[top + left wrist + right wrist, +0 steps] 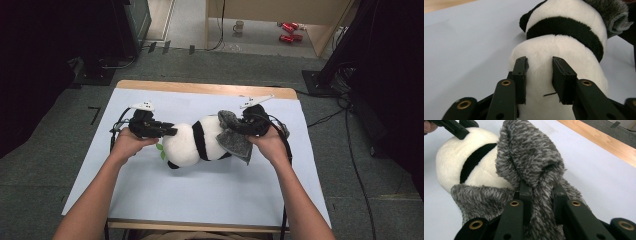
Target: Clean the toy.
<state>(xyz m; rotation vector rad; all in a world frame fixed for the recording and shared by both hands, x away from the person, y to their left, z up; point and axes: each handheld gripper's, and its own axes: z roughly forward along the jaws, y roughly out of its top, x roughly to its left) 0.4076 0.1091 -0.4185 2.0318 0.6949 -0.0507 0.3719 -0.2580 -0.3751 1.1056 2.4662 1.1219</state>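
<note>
A black-and-white plush panda (192,142) lies on its side in the middle of the pale blue table cover (200,200). My left gripper (172,131) sits at its white rounded end. In the left gripper view my left gripper (539,65) has its jaws apart, straddling the white plush (564,50) without pinching a fold. My right gripper (244,125) is shut on a grey fuzzy cloth (235,140) draped over the panda's other end. In the right gripper view the grey cloth (529,152) bunches up between the jaws of my right gripper (542,188), with the panda (451,157) behind it.
A small green leaf (161,150) hangs from the panda's near side. The table's wooden far edge (200,88) borders the cover. Beyond it on the floor are a mug (239,26), red cans (290,31) and cables (350,145). Dark stands flank both sides.
</note>
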